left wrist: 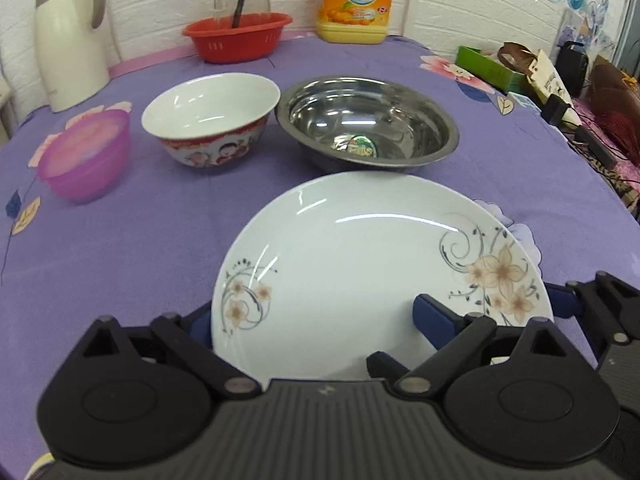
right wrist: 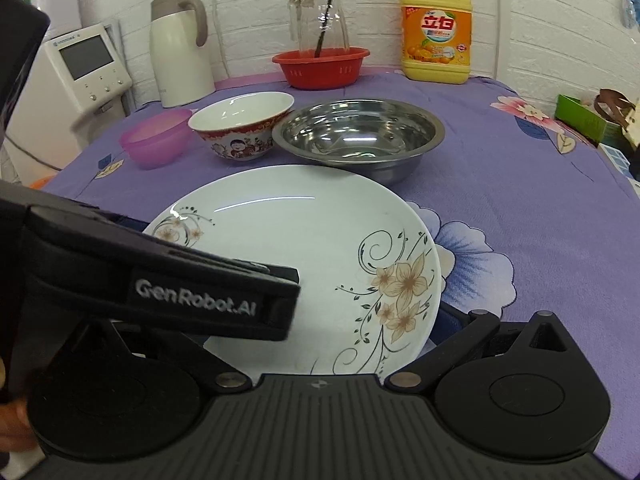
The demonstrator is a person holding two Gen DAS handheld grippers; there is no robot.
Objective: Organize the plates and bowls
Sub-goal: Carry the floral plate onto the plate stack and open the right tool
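Hidden: near rim of the round white floral ceramic plate, behind the gripper bodies.
Left gripper: blue fingers spread wide astride the plate's near edge, no squeeze visible.
Right gripper: fingers mostly hidden; opening unclear.
Writing: "GenRobot.AI"; yellow detergent bottle, Chinese characters.
Beyond plate: shiny steel bowl, red-patterned white porcelain bowl, translucent pink plastic bowl on purple flowered tablecloth.

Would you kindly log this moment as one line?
left gripper: open, at floral plate | right gripper: open | steel bowl: behind plate
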